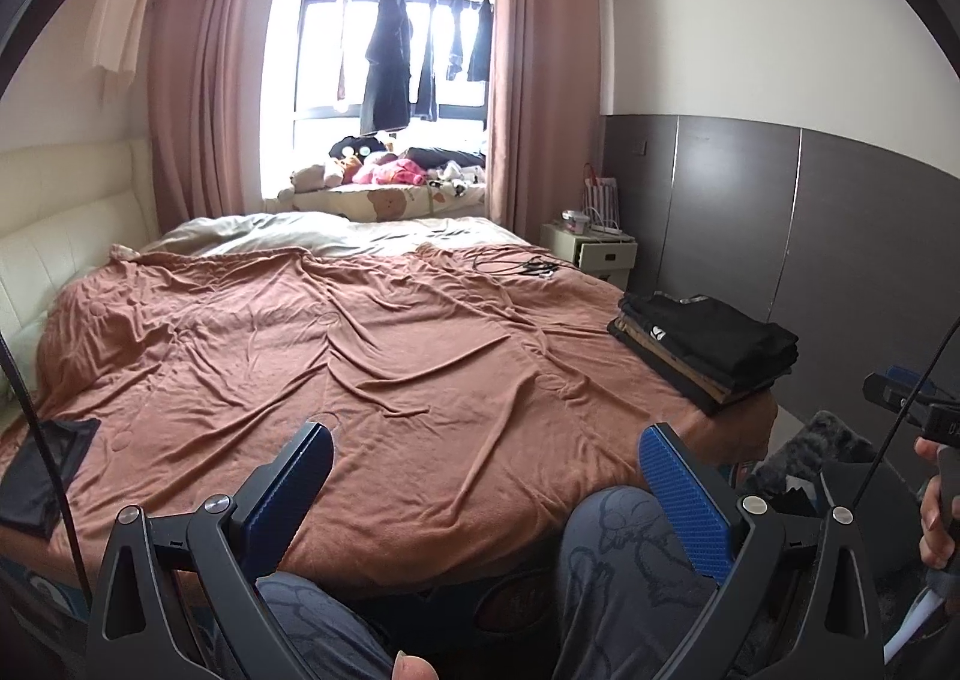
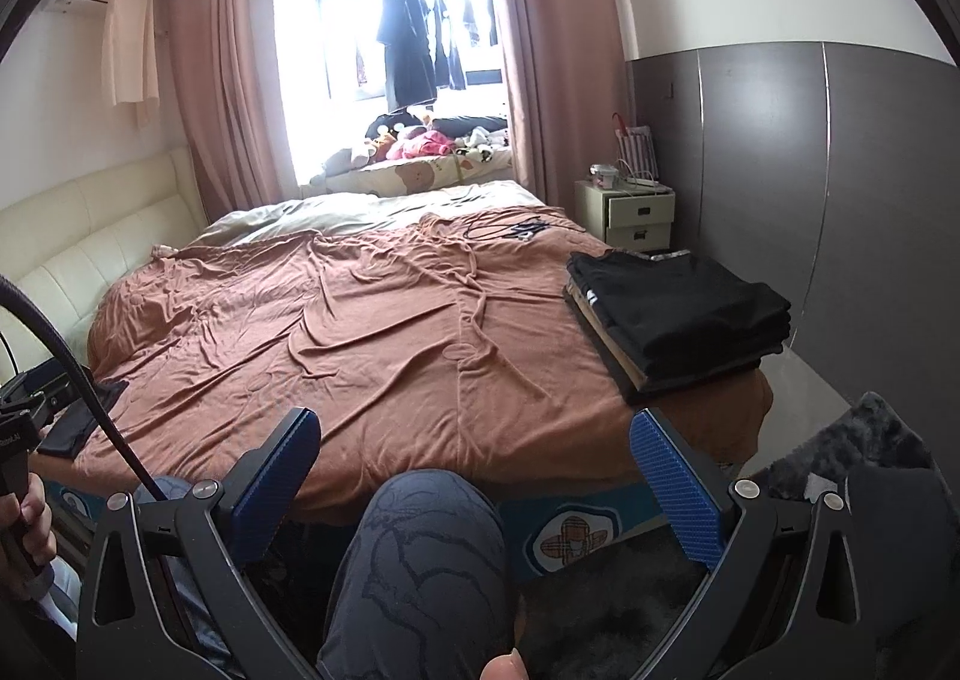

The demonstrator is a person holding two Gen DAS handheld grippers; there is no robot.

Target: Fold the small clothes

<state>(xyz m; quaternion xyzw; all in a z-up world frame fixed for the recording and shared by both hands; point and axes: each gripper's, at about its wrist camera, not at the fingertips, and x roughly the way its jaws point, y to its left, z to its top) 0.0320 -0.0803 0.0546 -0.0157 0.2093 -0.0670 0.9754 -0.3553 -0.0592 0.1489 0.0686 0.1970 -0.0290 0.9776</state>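
We held the left hand-held gripper (image 1: 486,440) low at the foot of the bed (image 1: 372,356), its blue-padded fingers (image 1: 684,494) spread wide with nothing between them. The right hand-held gripper (image 2: 474,428) was spread just as wide and equally empty, above our knee (image 2: 420,548) in patterned grey trousers. Neither touched any cloth.

The folded clothes (image 2: 678,314) sat in a neat stack on the bed's near right corner, black pieces on top and a tan layer lower down, resting on the rumpled brown blanket (image 2: 336,338). A single flat black garment (image 1: 45,470) lay at the bed's near left edge, well apart from the stack, partly behind a cable in the left view.

As for containers, the pale nightstand (image 2: 630,212) beyond the bed had its top drawer slightly out; we could not tell what it held. A striped bag (image 2: 639,146) stood on it against the wall, its contents hidden, beside a small jar-like item too small to make out
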